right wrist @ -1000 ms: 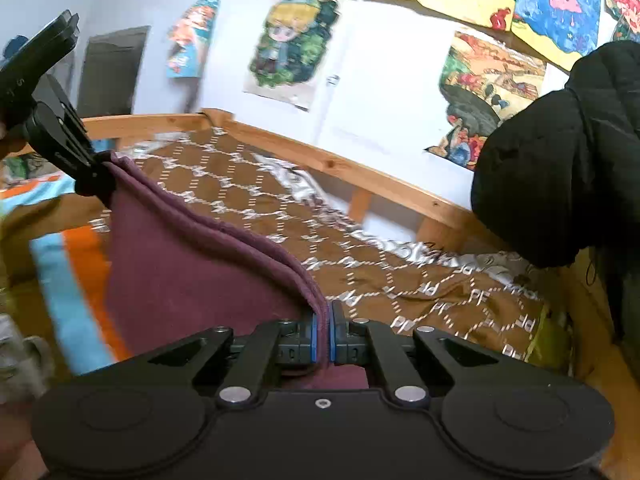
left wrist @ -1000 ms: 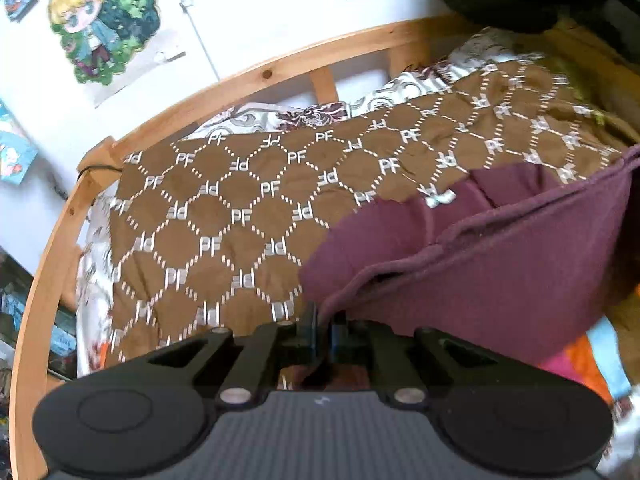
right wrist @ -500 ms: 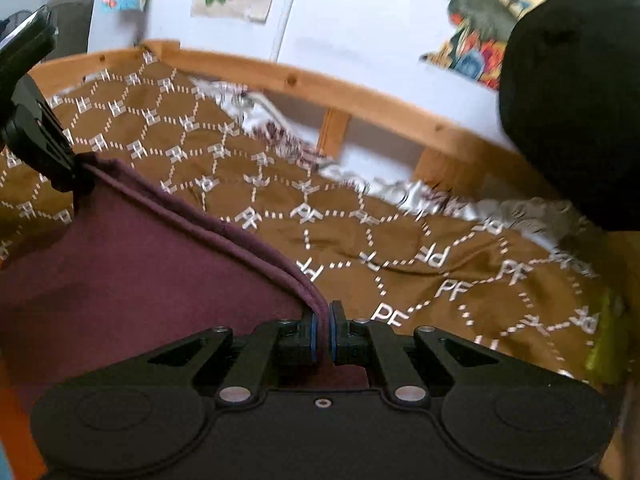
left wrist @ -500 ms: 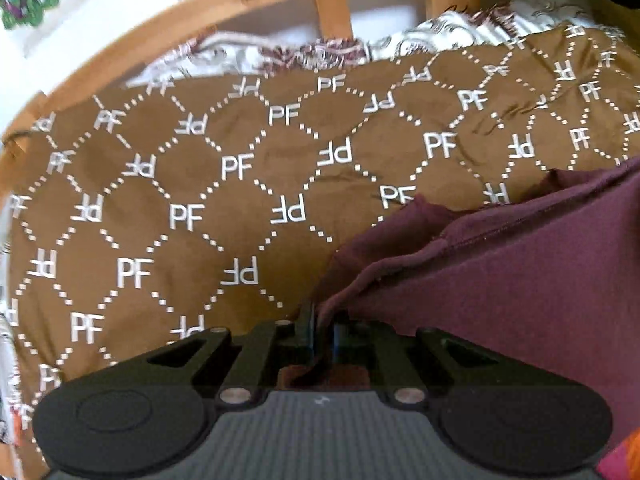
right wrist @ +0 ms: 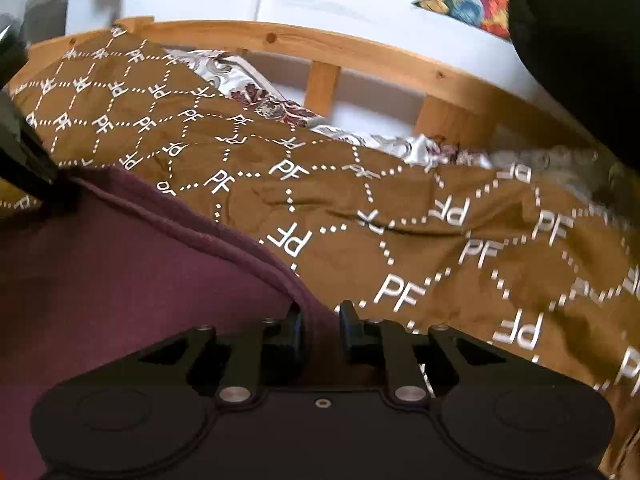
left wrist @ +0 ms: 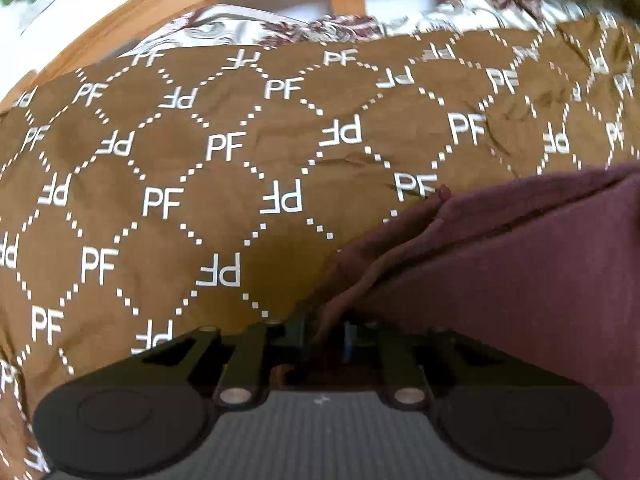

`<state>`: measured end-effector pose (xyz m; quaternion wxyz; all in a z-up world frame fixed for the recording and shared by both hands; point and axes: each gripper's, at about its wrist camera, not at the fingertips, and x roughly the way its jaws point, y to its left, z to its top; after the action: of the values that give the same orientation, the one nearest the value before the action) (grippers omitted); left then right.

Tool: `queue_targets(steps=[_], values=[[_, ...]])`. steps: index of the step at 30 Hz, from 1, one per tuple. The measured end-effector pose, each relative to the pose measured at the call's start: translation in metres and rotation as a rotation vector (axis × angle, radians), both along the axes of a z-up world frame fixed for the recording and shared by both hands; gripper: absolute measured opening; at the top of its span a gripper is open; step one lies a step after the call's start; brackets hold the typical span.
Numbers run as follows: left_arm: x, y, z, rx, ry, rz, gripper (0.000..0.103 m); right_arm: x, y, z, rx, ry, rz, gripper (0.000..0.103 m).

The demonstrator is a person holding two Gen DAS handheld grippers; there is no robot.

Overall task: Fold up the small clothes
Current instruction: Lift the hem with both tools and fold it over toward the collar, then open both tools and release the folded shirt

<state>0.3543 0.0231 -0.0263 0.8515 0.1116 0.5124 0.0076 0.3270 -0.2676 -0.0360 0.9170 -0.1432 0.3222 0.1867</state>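
Both grippers dropped toward the brown bedspread, carrying the maroon garment down. Left gripper and right gripper jaws just opened, hem loose between them.

One maroon garment, one brown blanket, two grippers.

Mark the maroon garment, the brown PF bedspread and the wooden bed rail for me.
maroon garment (right wrist: pixel 120 264), right wrist view, flat body of the cloth.
brown PF bedspread (left wrist: pixel 180 172), left wrist view, bare patterned middle.
wooden bed rail (right wrist: pixel 360 50), right wrist view, curved top bar.
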Motion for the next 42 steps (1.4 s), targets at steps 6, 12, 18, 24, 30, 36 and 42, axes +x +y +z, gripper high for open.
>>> queue_targets(steps=[6, 12, 18, 24, 30, 36, 42], values=[[-0.006, -0.002, 0.012, -0.044, -0.054, 0.019, 0.068, 0.0, -0.004, -0.004, 0.024, 0.011, -0.02, 0.038], [-0.026, 0.009, 0.028, -0.132, -0.169, 0.117, 0.099, -0.009, -0.009, 0.01, 0.023, -0.049, -0.017, 0.086], [-0.052, 0.016, 0.018, -0.128, -0.174, 0.153, 0.102, -0.041, -0.015, 0.011, 0.045, -0.041, 0.009, 0.1], [-0.077, 0.013, 0.003, -0.079, -0.155, 0.139, 0.102, -0.07, -0.009, -0.017, -0.039, 0.002, 0.042, 0.102], [-0.084, 0.01, 0.002, -0.05, -0.148, 0.148, 0.102, -0.068, -0.018, -0.022, -0.144, -0.074, -0.068, 0.102], [-0.088, 0.012, 0.006, -0.083, -0.157, 0.165, 0.102, -0.052, -0.052, -0.012, -0.076, -0.106, -0.297, 0.102], [-0.096, 0.015, 0.006, -0.089, -0.19, 0.19, 0.102, -0.057, -0.067, -0.008, -0.045, -0.116, -0.389, 0.102]])
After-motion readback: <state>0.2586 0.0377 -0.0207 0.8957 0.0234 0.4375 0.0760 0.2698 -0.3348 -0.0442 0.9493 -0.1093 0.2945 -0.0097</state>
